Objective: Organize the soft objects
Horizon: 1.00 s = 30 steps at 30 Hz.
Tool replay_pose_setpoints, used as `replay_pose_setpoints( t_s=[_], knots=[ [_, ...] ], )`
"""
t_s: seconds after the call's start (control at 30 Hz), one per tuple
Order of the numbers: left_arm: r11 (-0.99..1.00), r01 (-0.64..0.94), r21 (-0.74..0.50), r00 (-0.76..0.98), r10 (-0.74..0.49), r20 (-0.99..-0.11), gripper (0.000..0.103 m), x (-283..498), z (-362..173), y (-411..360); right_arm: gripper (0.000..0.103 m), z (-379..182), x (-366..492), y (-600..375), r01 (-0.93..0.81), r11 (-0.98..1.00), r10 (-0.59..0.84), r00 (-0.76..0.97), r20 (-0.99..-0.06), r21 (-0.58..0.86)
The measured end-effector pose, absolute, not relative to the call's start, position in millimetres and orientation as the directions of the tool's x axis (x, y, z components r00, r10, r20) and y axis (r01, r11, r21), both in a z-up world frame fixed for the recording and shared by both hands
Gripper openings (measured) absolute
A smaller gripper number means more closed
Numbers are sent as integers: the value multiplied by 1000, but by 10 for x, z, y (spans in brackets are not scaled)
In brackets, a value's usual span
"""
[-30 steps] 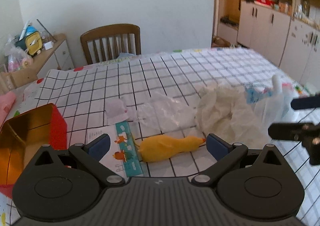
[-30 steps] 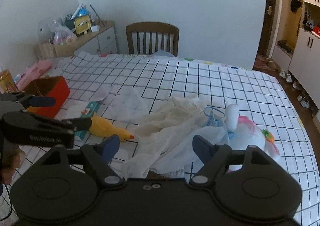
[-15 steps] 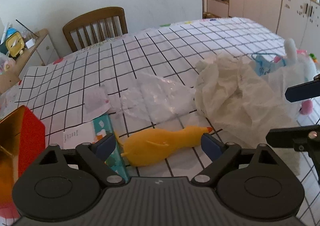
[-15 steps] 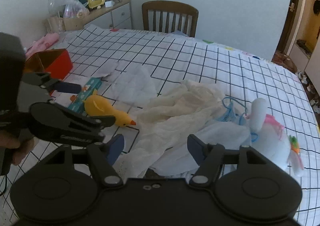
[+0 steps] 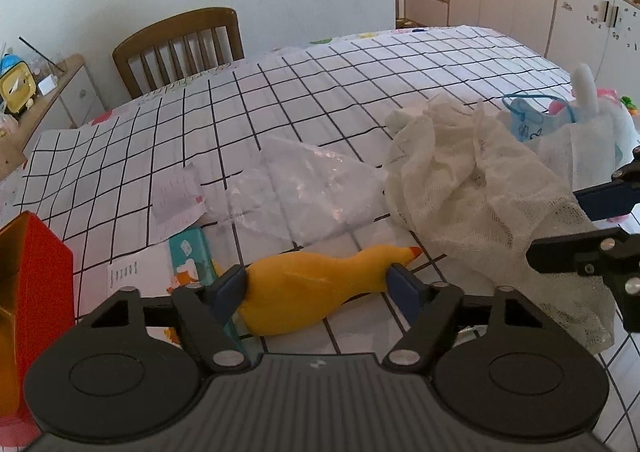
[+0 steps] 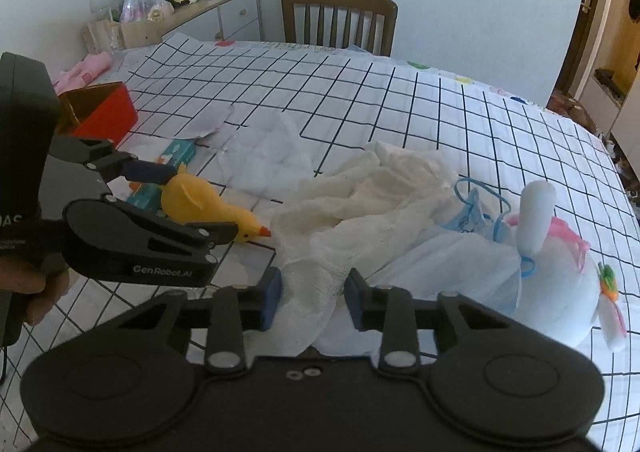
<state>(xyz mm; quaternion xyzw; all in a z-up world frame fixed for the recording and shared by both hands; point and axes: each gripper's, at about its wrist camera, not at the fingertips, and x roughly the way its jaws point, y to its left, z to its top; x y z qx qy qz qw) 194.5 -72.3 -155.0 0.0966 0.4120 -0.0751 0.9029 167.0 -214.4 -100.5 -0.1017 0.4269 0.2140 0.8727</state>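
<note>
While nothing on the table has yet been put away, the left wrist view shows the left gripper (image 5: pixel 316 286) with its jaws closing around the yellow rubber chicken toy (image 5: pixel 320 288), which lies on the black-and-white checked tablecloth (image 5: pixel 320 91). The blue pads look to be at the toy's body and neck, though whether they press yet cannot be told. A crumpled cream gauze cloth (image 5: pixel 472 187) sits to the toy's right, a clear plastic bag (image 5: pixel 304 191) beyond it, and an open red box with a gold lining (image 5: pixel 36 276) waits at the left edge, empty as far as can be seen.

In the right wrist view, the right gripper (image 6: pixel 312 298) has narrowed, its jaws closing on a fold of the same gauze cloth (image 6: pixel 360 211), which runs between the pads. A white plush toy with pink trim (image 6: pixel 560 280) and a blue face mask (image 6: pixel 468 215) lie partly under the cloth, untouched. By this evidence the sorting has barely begun: two items are being grasped, none stored.
</note>
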Motion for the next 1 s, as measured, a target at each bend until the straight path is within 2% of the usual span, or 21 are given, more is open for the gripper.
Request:
replay_pose_setpoints(
  t_s=[0.17, 0.23, 0.27, 0.37, 1.0],
  knots=[
    [969, 226, 101, 653, -74, -754, 56, 1934, -1525, -727, 22, -975, 1655, -2168, -456, 890, 291, 557, -778, 6],
    [971, 218, 95, 662, -75, -746, 41, 1922, -1500, -707, 19, -958, 1647, -2185, -452, 892, 297, 561, -773, 15],
    [972, 214, 94, 666, -75, -742, 38, 1920, -1482, -700, 18, -951, 1640, -2192, -450, 893, 300, 563, -770, 18],
    [974, 194, 120, 672, -42, -739, 19, 1933, -1439, -685, 15, -916, 1620, -2209, -447, 894, 306, 571, -762, 24],
    [988, 138, 73, 696, -44, -717, 9, 1712, -1138, -599, 5, -476, 1431, -2252, -491, 871, 361, 640, -678, 0]
  ],
)
